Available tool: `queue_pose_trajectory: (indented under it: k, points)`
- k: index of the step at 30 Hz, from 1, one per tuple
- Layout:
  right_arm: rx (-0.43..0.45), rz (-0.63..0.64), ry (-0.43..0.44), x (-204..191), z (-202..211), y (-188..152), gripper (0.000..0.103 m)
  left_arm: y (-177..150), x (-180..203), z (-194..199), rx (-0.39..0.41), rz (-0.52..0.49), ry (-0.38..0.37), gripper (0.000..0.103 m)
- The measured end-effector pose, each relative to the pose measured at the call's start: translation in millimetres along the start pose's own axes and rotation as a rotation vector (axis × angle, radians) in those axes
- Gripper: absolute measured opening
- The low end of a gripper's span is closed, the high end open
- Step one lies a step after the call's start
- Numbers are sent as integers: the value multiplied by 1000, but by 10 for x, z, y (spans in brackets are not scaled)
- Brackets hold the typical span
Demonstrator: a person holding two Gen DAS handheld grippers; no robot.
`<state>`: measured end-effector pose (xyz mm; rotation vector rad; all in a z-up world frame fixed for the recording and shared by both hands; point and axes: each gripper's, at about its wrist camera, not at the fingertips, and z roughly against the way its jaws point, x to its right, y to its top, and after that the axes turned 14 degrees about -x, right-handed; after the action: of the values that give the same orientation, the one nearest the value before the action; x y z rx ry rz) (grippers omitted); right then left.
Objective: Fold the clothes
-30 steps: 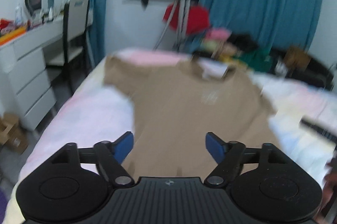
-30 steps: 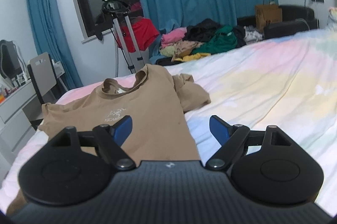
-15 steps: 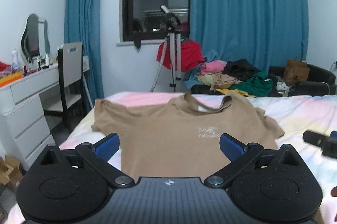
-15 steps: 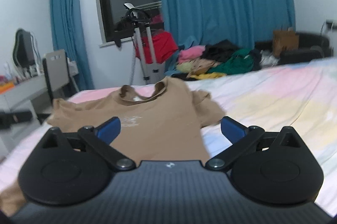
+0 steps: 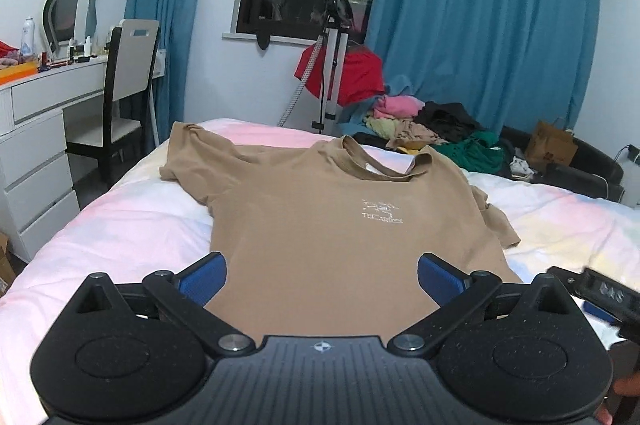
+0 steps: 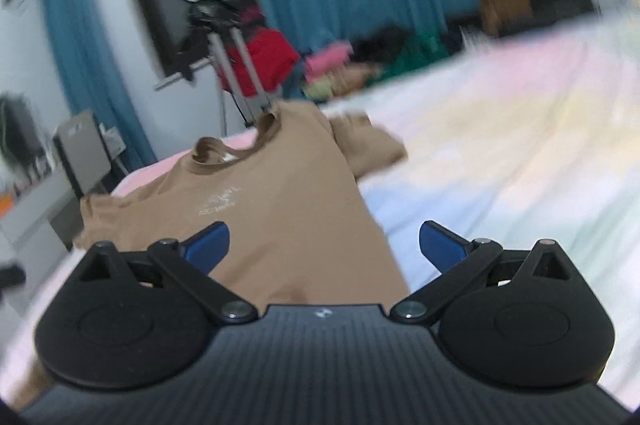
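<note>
A tan T-shirt (image 5: 320,221) lies spread face up on the pastel bed (image 5: 132,225), collar away from me, a small white logo on its chest. My left gripper (image 5: 322,275) hovers open over the shirt's near hem, its blue pads wide apart with nothing between them. In the right wrist view, which is blurred, the same tan T-shirt (image 6: 280,197) runs from the centre to the left. My right gripper (image 6: 324,245) is open above the shirt's right side edge, holding nothing. The right gripper's body (image 5: 600,295) shows at the left wrist view's right edge.
A white dresser (image 5: 36,141) with a mirror and a chair (image 5: 124,93) stand left of the bed. Beyond the bed are a tripod (image 5: 330,65) draped with a red garment and a heap of clothes (image 5: 432,129) before blue curtains. A dark sofa (image 5: 568,165) with a paper bag sits far right.
Both grippers' jaws have spread wider and both hands have sunk toward the shirt. The right wrist has rolled, so the bed now slants in its view.
</note>
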<state>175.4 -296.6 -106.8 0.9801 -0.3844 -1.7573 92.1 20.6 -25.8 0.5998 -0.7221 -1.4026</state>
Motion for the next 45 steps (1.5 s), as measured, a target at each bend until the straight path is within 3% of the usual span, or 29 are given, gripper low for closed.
queue_pose_trajectory:
  k: [5, 9, 13, 17, 21, 23, 24, 25, 26, 27, 34, 40, 45]
  points:
    - [-68, -364, 192, 413, -479, 341, 103, -19, 112, -181, -29, -35, 22, 103]
    - [-64, -567, 303, 714, -999, 592, 103, -28, 158, -323, -36, -27, 6, 103]
    - [-43, -565, 294, 745, -1500, 867, 103, -31, 194, -530, -49, -34, 32, 103]
    - [-1, -420, 247, 587, -1874, 1115, 102, 7, 213, -665, -35, -25, -6, 102]
    - [6, -343, 212, 462, -2201, 1304, 74, 36, 282, -755, 18, -66, -39, 102]
    - [16, -369, 215, 475, -2306, 1380, 69, 34, 324, -799, 37, -95, -38, 102]
    - [19, -378, 210, 480, -2338, 1417, 52, 28, 346, -817, 44, -113, -36, 102]
    - [25, -379, 197, 479, -2343, 1449, 26, 21, 368, -835, 50, -131, -34, 102]
    - [35, -376, 185, 480, -2331, 1477, 14, 9, 397, -850, 56, -152, -36, 102]
    - [45, -373, 172, 480, -2318, 1504, 11, -3, 423, -862, 60, -171, -41, 102]
    - [206, -365, 98, 696, -1948, 1611, 8, -133, 537, -802, 98, -271, -29, 102]
    - [232, -495, 85, 1256, -1749, 1498, 9, -179, 552, -764, 106, -292, -8, 102]
    - [219, -532, 141, 1439, -1822, 1395, 13, -156, 499, -810, 93, -256, 4, 102]
